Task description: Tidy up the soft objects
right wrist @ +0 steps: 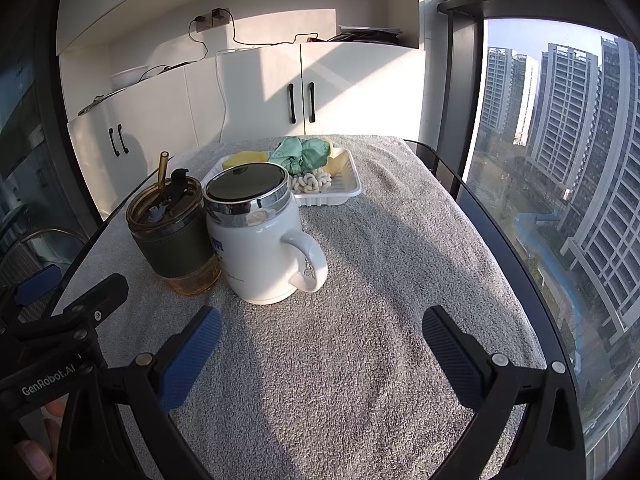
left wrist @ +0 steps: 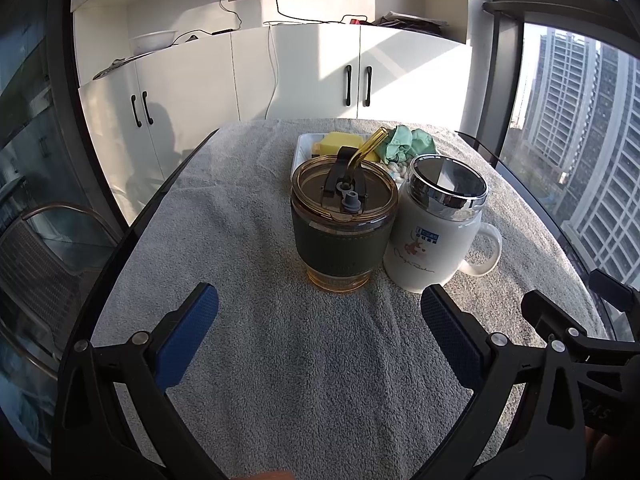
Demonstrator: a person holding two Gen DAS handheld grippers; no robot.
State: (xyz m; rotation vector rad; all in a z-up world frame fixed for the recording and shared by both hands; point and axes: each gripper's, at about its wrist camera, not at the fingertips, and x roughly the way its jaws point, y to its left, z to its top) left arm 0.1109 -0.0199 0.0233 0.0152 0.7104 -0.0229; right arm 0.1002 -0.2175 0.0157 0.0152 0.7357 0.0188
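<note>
Left wrist view: the left gripper [left wrist: 319,312] hovers with its blue-padded fingers [left wrist: 188,336] spread wide and nothing between them, above a grey terry towel [left wrist: 240,240] spread over the table. Just ahead stands an amber glass tumbler with a dark green sleeve [left wrist: 343,224], lidded, an amber straw rising from the lid. Touching its right side is a white ceramic mug with a chrome-rimmed lid [left wrist: 436,232], handle turned right. Beyond both, partly hidden, a white shallow plastic tray [left wrist: 302,148] holds a yellow sponge [left wrist: 344,142], a crumpled mint-green cloth [left wrist: 408,142] and a cream knotted rope piece [left wrist: 398,168].

Right wrist view: the right gripper [right wrist: 322,336] is likewise released, its fingers wide apart over bare towel [right wrist: 360,300]. The mug [right wrist: 260,248] sits ahead and left, the tumbler [right wrist: 176,236] further left against it. Farther ahead the tray [right wrist: 340,194] shows its contents: the sponge [right wrist: 246,158] at the left, the green cloth [right wrist: 304,156] in the middle, the rope piece [right wrist: 310,181] nearest, and another yellow piece [right wrist: 336,164] at the right. The left gripper [right wrist: 36,292] shows at the left edge.
</note>
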